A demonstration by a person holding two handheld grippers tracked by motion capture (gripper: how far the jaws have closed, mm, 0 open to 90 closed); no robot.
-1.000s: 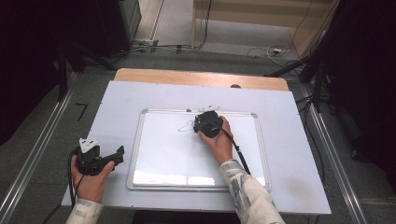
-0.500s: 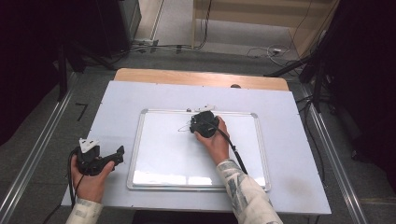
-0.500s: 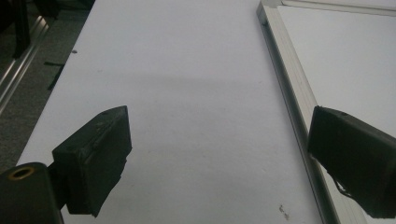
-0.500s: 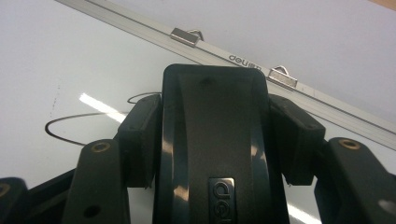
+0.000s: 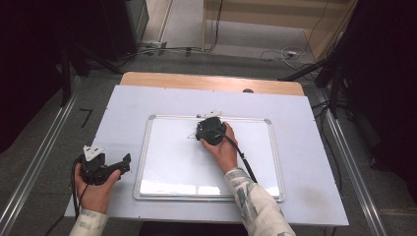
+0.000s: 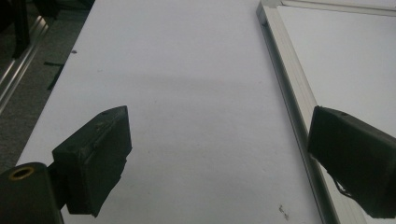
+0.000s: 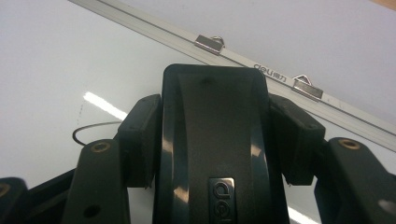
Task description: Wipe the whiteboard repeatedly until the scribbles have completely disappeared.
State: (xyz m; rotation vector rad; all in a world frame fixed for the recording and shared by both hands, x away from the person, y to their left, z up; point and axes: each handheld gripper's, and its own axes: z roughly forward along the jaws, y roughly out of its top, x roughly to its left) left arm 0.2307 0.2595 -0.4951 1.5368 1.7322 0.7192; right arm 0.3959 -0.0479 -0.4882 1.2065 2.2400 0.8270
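While the left gripper [image 5: 125, 161] rests near the table's front left corner, its jaws spread wide with nothing between them, the work sits farther up with the right hand. In the left gripper view those two matte black pads [image 6: 95, 161] frame bare table [image 6: 187, 116] surface, with the aluminium frame of the whiteboard [image 6: 289, 88] running just beside the right-hand pad.

Farther from the person, the right gripper [image 5: 205, 129] rests on the whiteboard [image 5: 172, 167] near its far edge, roughly mid-width. Its jaws are pinched onto a whiteboard eraser [image 7: 215, 140], a glossy black plastic block with rounded corners, raised ribs down its back and an embossed logo plate. The eraser's long axis runs straight along the line of the jaws, pointing towards the board's far rail, and it is gripped across its narrow width, one pad on each long side.

Just to the eraser's left in the right gripper view lies a thin dark marker line [image 7: 91, 130], curved like a loop on the shiny white surface; in the high view a faint drawn mark [image 5: 193, 135] shows at the gripper's left side. The wiping seems to turn on that: the ink lies sideways from the eraser, not ahead of it, so the next stroke probably calls for a slide across the eraser's long axis.

Beyond the eraser runs the brushed metal rail with two small hanging clips [image 7: 209, 43].
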